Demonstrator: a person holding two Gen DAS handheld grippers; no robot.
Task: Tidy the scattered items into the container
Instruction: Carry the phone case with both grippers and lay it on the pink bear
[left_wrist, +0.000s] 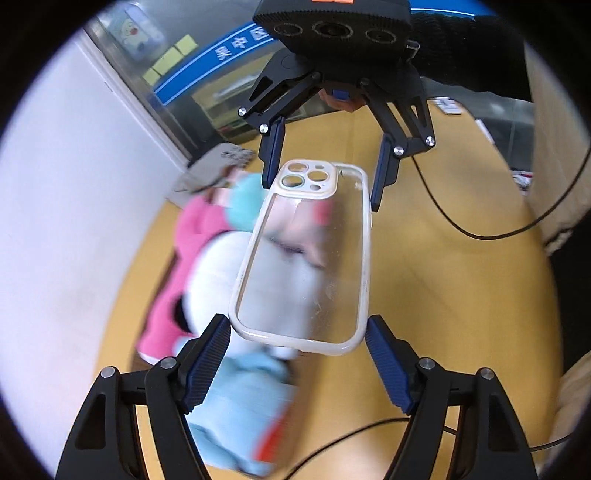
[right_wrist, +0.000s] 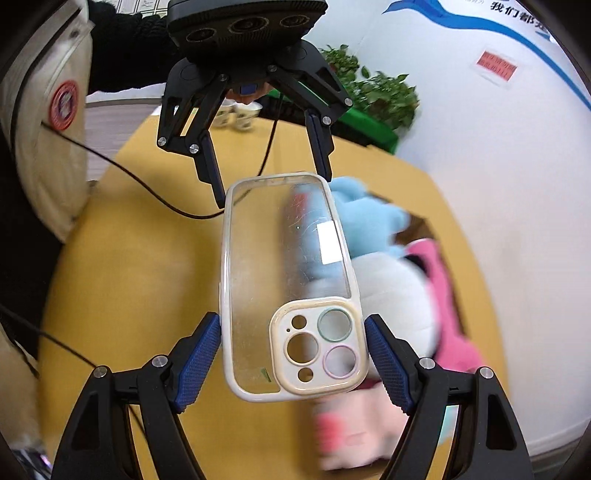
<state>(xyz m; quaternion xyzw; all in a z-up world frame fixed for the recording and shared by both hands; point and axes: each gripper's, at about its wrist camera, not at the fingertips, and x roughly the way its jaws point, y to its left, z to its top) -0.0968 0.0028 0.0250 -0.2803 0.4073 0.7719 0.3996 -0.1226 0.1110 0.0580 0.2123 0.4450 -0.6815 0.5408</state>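
A clear phone case (left_wrist: 306, 266) with a cream rim hangs in the air between my two grippers, which face each other. My left gripper (left_wrist: 297, 332) is shut on its plain end, both blue pads against the rim. The right gripper (left_wrist: 321, 192) pinches the camera-cutout end. In the right wrist view the case (right_wrist: 258, 280) lies the other way round, with the right gripper (right_wrist: 293, 343) shut on the cutout end and the left gripper (right_wrist: 273, 188) on the far end. Below, blurred, lie pink, white and light-blue plush toys (left_wrist: 207, 280) on the yellow table (left_wrist: 443, 295); what they rest in is unclear.
Black cables (left_wrist: 461, 229) trail over the table. A white wall (left_wrist: 74, 221) runs along the toys' side. A printed booklet (left_wrist: 218, 162) lies at the far corner. A potted plant (right_wrist: 380, 96) and cups (right_wrist: 236, 114) stand at the table's far end. A dark sleeve (right_wrist: 125, 48) holds the left gripper.
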